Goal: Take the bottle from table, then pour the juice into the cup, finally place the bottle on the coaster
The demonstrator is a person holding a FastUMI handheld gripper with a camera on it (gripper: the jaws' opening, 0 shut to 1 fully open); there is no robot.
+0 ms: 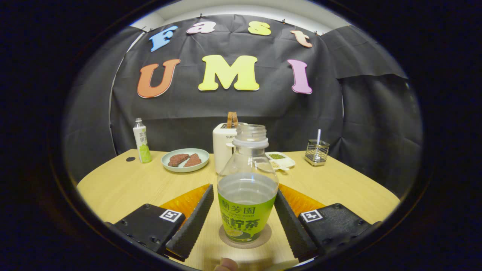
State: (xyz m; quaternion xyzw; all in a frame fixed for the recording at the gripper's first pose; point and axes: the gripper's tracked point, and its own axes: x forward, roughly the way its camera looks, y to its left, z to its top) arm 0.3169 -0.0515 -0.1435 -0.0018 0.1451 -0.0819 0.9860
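An uncapped clear bottle (246, 210) with a green label stands upright on a round brown coaster (265, 236) on the wooden table (124, 188). It holds pale liquid up to about the top of the label. My gripper (244, 190) is open, and the bottle sits between its fingers. A narrow gap shows at the left finger (196, 222). The right finger (292, 226) lies very near the bottle's side, and I cannot tell whether it touches.
Beyond the bottle stands a white toaster (223, 150). To its left are a pale green plate (167, 165) with two brown pieces and a second capped bottle (141, 141). To its right are a small white dish (281, 160) and a wire holder (317, 152). A fingertip (226, 264) shows below the coaster.
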